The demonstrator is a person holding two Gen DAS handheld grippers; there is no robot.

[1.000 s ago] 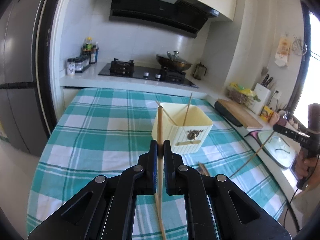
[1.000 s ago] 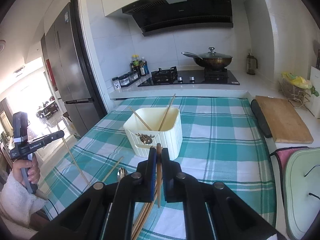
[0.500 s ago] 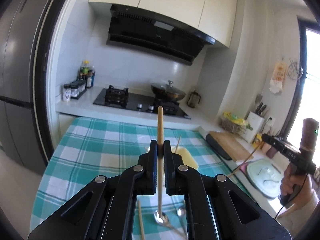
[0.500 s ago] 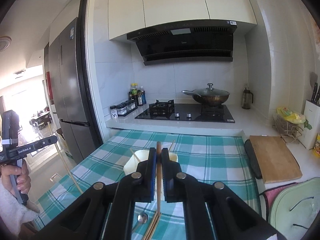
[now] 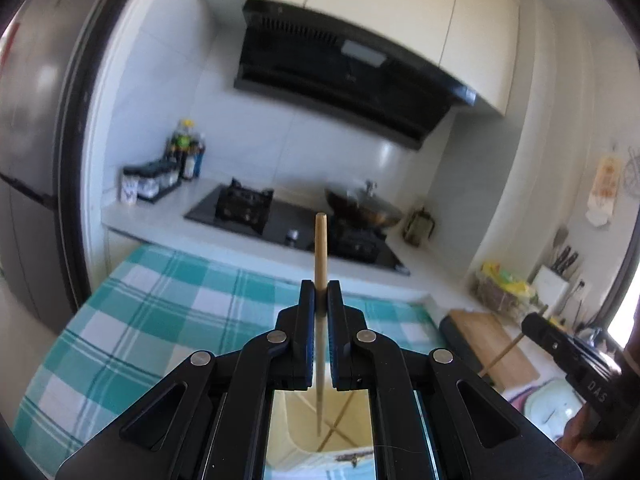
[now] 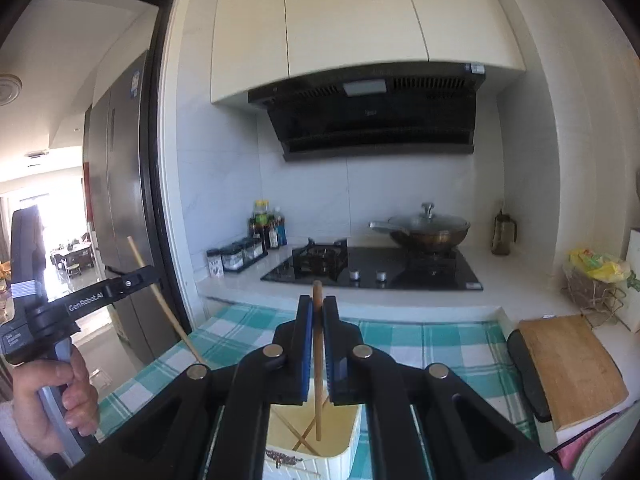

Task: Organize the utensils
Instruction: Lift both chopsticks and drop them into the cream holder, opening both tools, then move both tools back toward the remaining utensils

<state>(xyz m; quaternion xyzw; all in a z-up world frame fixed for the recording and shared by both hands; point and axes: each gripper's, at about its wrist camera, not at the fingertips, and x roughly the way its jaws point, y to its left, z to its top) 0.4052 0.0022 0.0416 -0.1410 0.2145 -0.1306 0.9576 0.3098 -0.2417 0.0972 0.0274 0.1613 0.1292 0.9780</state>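
Observation:
My left gripper (image 5: 320, 292) is shut on a wooden chopstick (image 5: 320, 248) held upright. Its lower end hangs over the open cream utensil box (image 5: 304, 420), which holds crossed chopsticks. My right gripper (image 6: 317, 306) is shut on another wooden chopstick (image 6: 317, 360), also upright, with its lower tip down inside the same cream box (image 6: 340, 444). The left gripper with its chopstick also shows at the left edge of the right wrist view (image 6: 138, 274). The right gripper shows at the right edge of the left wrist view (image 5: 536, 326).
The box stands on a teal checked tablecloth (image 5: 140, 312). Behind it are a counter with a black hob (image 6: 372, 268), a lidded wok (image 6: 424, 230) and spice jars (image 6: 236, 256). A wooden cutting board (image 6: 568, 364) lies at the right. A fridge (image 6: 116, 200) stands at the left.
Both grippers have risen and moved over the cream box, each carrying its chopstick. The chopstick ends now hang over or in the box; the utensils on the cloth have dropped out of view.

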